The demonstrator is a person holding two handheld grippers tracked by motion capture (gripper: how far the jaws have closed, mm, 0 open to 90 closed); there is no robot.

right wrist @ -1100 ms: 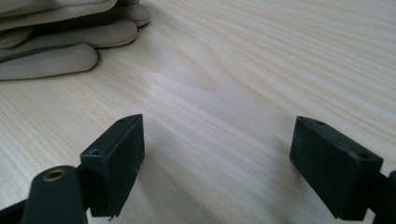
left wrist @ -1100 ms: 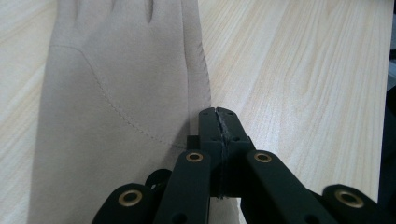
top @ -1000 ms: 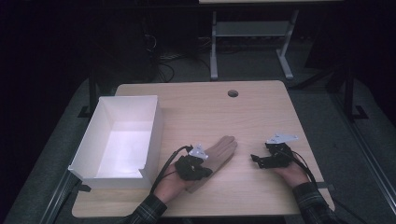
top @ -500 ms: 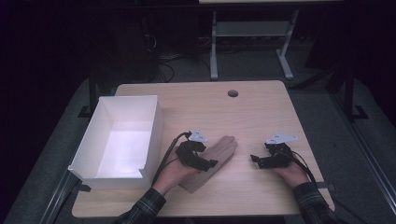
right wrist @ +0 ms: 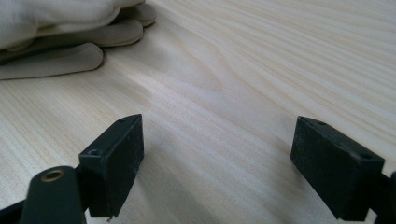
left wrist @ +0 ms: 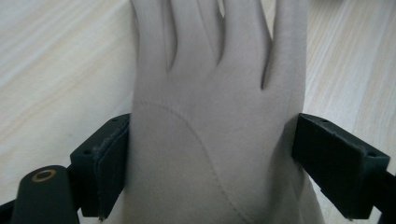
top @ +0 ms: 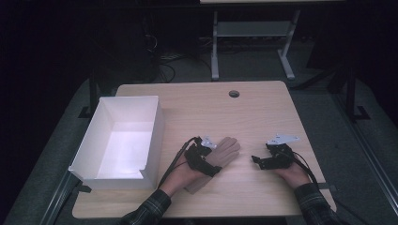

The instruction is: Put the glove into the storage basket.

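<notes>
The beige glove [top: 220,157] is lying flat on the tabletop [top: 244,117] beside the white box [top: 119,138]. The left gripper [left wrist: 210,154] is straddling its palm, jaws touching both edges. The right gripper [right wrist: 217,161] is resting spread apart, holding nothing.

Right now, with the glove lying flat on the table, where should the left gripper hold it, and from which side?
Judging by its pose, grip the glove across the palm, coming from the cuff end along its length. It lies flat with fingers pointing away, and the left gripper already straddles the palm, one jaw at each edge. The thin fingers would likely slip.
</notes>
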